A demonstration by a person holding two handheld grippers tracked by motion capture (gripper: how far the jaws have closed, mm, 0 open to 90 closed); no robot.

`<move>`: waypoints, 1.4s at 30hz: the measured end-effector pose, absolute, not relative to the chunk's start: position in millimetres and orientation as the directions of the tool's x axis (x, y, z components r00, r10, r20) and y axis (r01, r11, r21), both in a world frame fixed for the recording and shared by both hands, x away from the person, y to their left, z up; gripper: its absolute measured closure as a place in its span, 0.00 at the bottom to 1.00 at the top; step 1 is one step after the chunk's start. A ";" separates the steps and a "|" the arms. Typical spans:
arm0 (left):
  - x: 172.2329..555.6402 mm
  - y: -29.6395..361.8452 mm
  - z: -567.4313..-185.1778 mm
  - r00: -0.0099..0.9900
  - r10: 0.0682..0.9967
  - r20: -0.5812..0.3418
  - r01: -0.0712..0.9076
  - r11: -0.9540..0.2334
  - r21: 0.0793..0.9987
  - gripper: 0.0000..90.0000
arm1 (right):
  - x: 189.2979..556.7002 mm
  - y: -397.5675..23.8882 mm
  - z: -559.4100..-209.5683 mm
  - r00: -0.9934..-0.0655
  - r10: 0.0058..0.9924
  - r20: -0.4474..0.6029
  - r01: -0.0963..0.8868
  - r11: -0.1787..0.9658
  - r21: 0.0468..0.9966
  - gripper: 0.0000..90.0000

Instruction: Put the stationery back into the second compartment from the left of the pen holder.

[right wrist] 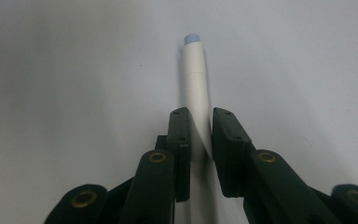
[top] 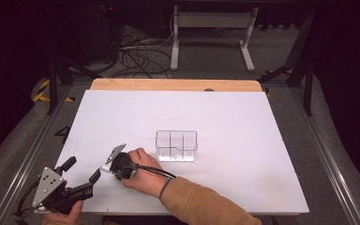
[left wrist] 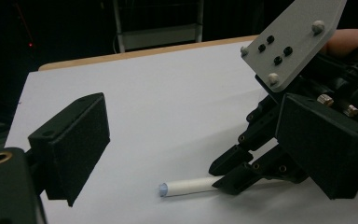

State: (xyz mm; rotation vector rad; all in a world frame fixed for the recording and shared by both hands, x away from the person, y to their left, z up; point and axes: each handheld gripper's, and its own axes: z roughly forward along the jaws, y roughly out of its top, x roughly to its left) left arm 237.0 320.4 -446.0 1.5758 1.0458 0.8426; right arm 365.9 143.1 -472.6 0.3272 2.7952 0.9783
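Jaws of the right gripper [right wrist: 200, 135] stand narrow on either side of a white pen-like stick [right wrist: 196, 79], pressed against its middle as it lies flat on the white table [top: 243, 122]. The stick's pale blue capped end points away from the gripper. In the high view this gripper [top: 107, 167] sits near the front left of the table, held by a hand in a tan sleeve.

Just beside it, the left gripper [top: 82, 174] hangs with its jaws wide apart, holding nothing, aimed toward the stick [left wrist: 189, 187].

Farther out, well apart from both, a clear plastic divided box [top: 176, 146] stands near the table's middle.

The stick looks light, stiff and smooth, so it would likely roll or slip; a hold across its middle, as here, seems the steadiest.
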 end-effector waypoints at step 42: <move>236.4 319.0 -446.2 0.385 0.923 0.021 0.205 -0.107 0.973 0.12 | 362.3 89.9 -411.3 -0.939 0.336 -0.070 0.163 0.614 0.772 0.88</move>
